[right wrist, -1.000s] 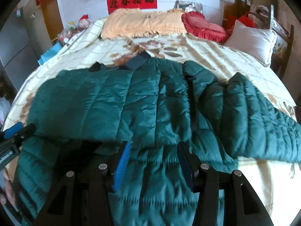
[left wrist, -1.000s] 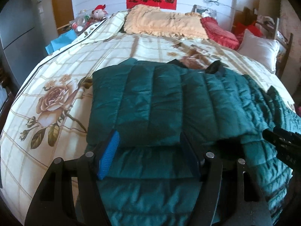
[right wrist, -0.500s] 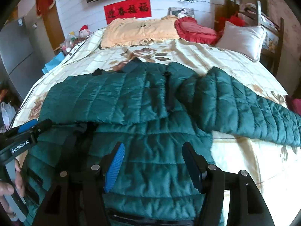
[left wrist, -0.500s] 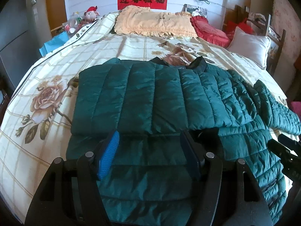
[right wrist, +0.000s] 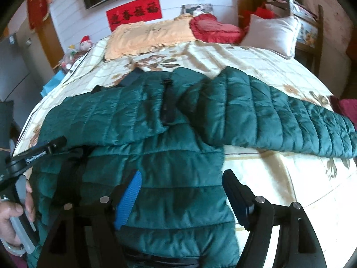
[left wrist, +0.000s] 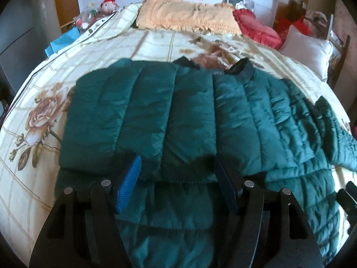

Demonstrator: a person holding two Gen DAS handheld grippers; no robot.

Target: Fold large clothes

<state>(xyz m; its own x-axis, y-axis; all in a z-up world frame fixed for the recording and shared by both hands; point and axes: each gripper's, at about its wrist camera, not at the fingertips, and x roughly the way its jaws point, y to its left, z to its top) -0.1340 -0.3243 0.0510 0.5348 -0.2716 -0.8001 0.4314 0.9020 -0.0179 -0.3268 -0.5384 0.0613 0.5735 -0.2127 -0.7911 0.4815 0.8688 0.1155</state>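
Hiding the bedspread [left wrist: 156, 42], green jacket [left wrist: 178, 111]

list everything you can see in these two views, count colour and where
puffer jacket: 1, dark green, spread on the bed, one sleeve folded across its body, the other sleeve lying out to the side
bedspread: 1, cream with a rose print, covering the bed
pillows: 3, tan, red, white, at the head of the bed
banner: 1, red, on the wall
stuffed toy: 1, red hat, beside the bed
left gripper: black, blue pad, open over the jacket
right gripper: black, blue pad, opening above the jacket hem, nothing held
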